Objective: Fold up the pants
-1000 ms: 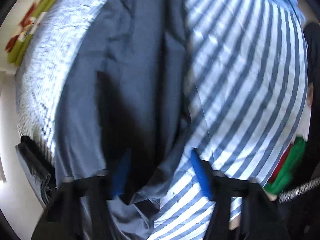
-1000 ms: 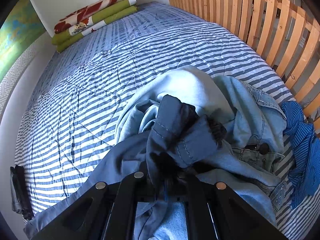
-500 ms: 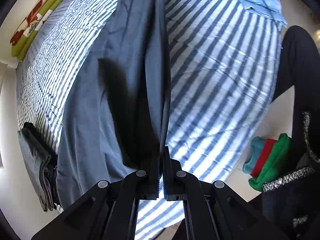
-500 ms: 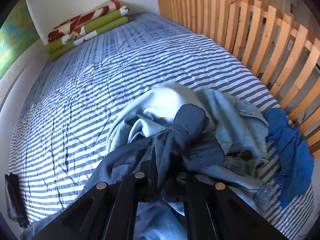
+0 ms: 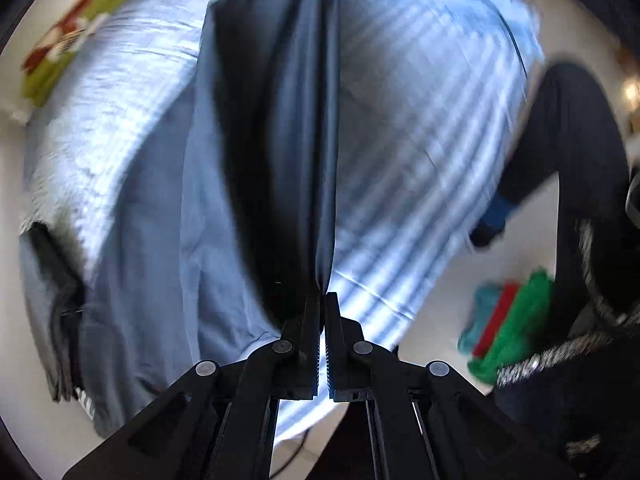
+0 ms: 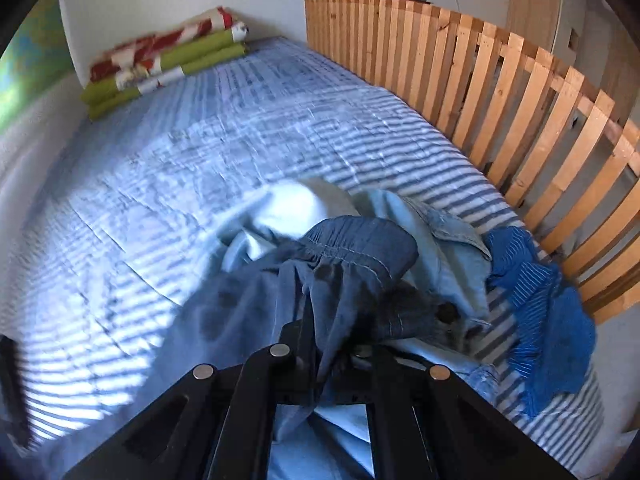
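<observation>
Both grippers pinch the dark blue pants [image 5: 280,128]: left gripper [image 5: 322,300] holds the leg end, leg running up-frame; right gripper [image 6: 328,344] clamps the elastic waistband (frame centre) over the striped bed [image 6: 160,184].

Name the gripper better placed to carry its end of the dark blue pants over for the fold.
Left, probably. The left gripper pinches a hem of the dark blue pants, which hang taut and free. The right gripper clamps the bunched waistband amid the laundry pile.

Right claw [image 6: 326,344] tips buried under pants [image 6: 344,264].
</observation>
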### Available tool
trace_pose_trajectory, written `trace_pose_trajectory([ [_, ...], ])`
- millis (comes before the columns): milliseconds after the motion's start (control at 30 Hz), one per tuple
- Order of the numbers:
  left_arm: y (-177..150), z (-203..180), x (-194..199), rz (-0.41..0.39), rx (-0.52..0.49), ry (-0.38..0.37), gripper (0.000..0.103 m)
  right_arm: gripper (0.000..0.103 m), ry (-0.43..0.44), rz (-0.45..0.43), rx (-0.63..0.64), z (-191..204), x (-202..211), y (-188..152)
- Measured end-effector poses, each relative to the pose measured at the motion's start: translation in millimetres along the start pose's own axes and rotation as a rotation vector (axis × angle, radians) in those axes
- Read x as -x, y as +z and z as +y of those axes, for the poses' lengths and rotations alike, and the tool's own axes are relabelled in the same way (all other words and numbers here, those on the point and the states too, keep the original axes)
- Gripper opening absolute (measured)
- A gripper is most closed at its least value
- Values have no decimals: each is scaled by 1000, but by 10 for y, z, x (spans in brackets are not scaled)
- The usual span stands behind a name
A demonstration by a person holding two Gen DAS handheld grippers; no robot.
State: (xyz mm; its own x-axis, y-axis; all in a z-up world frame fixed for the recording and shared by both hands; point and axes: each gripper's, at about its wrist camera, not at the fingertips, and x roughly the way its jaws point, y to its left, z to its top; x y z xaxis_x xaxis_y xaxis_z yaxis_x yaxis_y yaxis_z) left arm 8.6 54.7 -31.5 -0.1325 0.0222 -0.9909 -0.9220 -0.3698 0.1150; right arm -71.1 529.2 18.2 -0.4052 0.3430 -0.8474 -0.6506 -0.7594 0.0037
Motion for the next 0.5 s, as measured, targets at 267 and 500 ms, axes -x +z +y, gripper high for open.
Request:
trace_pose_trajectory([
  [267, 284, 67, 44, -83, 78, -59, 19, 2, 18, 12, -8, 0, 65, -59],
  [500, 645, -35, -348, -36, -15, 87, 58, 3, 37, 0, 16, 63, 178, -57],
])
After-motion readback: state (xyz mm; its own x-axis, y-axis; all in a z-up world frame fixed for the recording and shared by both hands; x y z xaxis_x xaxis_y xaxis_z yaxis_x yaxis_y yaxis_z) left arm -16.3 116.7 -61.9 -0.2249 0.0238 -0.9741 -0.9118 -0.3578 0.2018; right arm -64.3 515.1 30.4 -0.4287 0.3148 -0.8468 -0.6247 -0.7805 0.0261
